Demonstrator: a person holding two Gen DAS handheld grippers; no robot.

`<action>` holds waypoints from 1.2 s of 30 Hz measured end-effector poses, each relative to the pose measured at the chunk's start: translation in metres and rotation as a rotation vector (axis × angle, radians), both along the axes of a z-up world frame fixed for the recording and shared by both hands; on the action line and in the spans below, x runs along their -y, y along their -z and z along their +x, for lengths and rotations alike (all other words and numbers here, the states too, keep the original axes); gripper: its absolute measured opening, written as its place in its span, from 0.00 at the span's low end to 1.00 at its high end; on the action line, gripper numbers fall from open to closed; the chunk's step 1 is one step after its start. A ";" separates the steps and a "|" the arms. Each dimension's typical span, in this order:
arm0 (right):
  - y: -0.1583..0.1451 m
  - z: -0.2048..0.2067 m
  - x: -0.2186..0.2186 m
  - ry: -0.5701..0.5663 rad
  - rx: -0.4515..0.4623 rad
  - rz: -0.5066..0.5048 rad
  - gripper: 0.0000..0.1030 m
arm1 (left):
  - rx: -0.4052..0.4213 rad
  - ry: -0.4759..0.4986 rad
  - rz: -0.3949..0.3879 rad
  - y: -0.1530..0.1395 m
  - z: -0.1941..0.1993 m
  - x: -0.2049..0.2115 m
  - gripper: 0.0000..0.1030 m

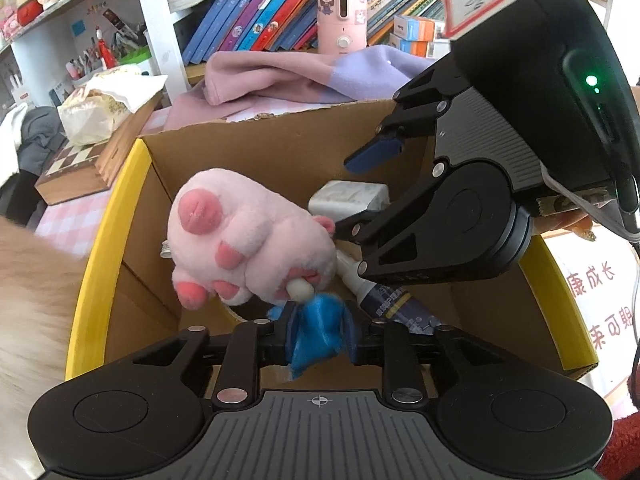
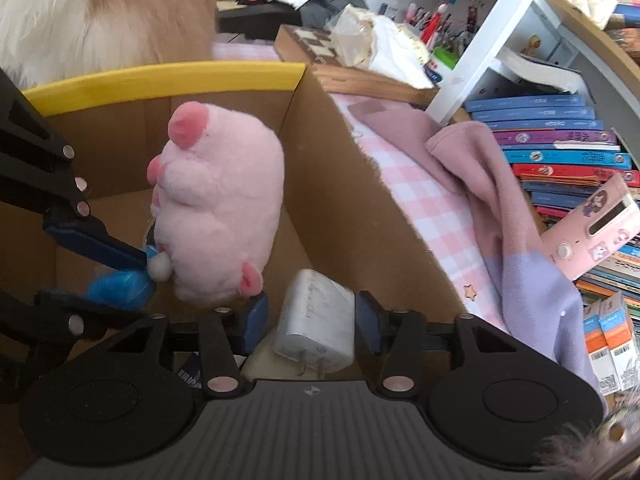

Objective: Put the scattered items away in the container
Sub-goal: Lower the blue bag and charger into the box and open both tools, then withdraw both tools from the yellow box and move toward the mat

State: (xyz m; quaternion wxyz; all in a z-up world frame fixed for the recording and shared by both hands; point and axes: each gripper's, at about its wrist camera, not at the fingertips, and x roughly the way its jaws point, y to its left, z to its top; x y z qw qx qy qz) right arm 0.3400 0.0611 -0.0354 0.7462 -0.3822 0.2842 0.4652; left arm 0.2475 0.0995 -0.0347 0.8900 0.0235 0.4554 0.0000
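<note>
- The left gripper [image 1: 318, 342] is angled steeply down into the cardboard box [image 1: 280, 148], which has yellow-edged flaps.
- A blue tassel [image 1: 316, 332] is seen between the left gripper's blue pads; the pads lie against its sides, though the grip looks loose. Whether it is truly pinched cannot be told.
- A white bead [image 1: 299, 290] joins the tassel to the pink plush paw [image 1: 244, 236], which stands up above the left fingers inside the box.
- The right gripper [image 2: 312, 322] is also tilted down into the box, entering from the right side in the left wrist view, its body rolled so that one finger lies above the other.
- A white charger plug [image 2: 316, 320] sits between the right gripper's pads. A narrow gap is visible on each side; the pads are not pressing on it.
- The charger rests on the box floor, its prongs pointed toward the right wrist camera.
- A dark tube [image 1: 384, 300] with a white neck lies on the box floor beneath the right gripper.
- Behind the box a pink and lilac cloth [image 1: 304, 76] is draped before a row of books [image 1: 260, 12].
</note>
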 end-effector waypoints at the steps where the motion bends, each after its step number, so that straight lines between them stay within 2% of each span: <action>1: -0.001 -0.001 0.002 0.004 -0.002 0.011 0.47 | 0.007 0.000 0.004 -0.001 -0.001 0.001 0.34; 2: -0.003 -0.002 0.004 0.009 -0.004 0.021 0.48 | 0.016 0.002 0.008 -0.002 -0.003 0.001 0.36; 5: -0.010 -0.005 0.008 0.023 0.011 0.050 0.49 | 0.052 0.009 0.028 -0.007 -0.012 0.006 0.50; 7: -0.018 -0.009 0.013 0.036 0.025 0.085 0.51 | 0.081 0.016 0.044 -0.013 -0.017 0.009 0.53; 10: -0.032 -0.018 0.021 0.055 0.046 0.138 0.52 | 0.128 0.020 0.066 -0.023 -0.027 0.012 0.64; 12: -0.041 -0.025 0.027 0.067 0.063 0.171 0.53 | 0.160 0.019 0.073 -0.031 -0.033 0.011 0.67; 20: -0.075 -0.062 0.061 0.153 0.138 0.317 0.55 | 0.285 -0.009 0.083 -0.061 -0.065 0.010 0.71; 23: -0.085 -0.078 0.077 0.211 0.164 0.380 0.57 | 0.331 -0.013 0.085 -0.069 -0.081 0.012 0.72; 28: -0.096 -0.105 0.103 0.319 0.199 0.466 0.58 | 0.409 0.019 0.110 -0.079 -0.110 0.021 0.80; 32: -0.098 -0.127 0.125 0.429 0.197 0.522 0.58 | 0.443 0.050 0.127 -0.081 -0.130 0.029 0.81; 36: -0.098 -0.153 0.145 0.529 0.184 0.547 0.58 | 0.444 0.043 0.105 -0.076 -0.146 0.032 0.82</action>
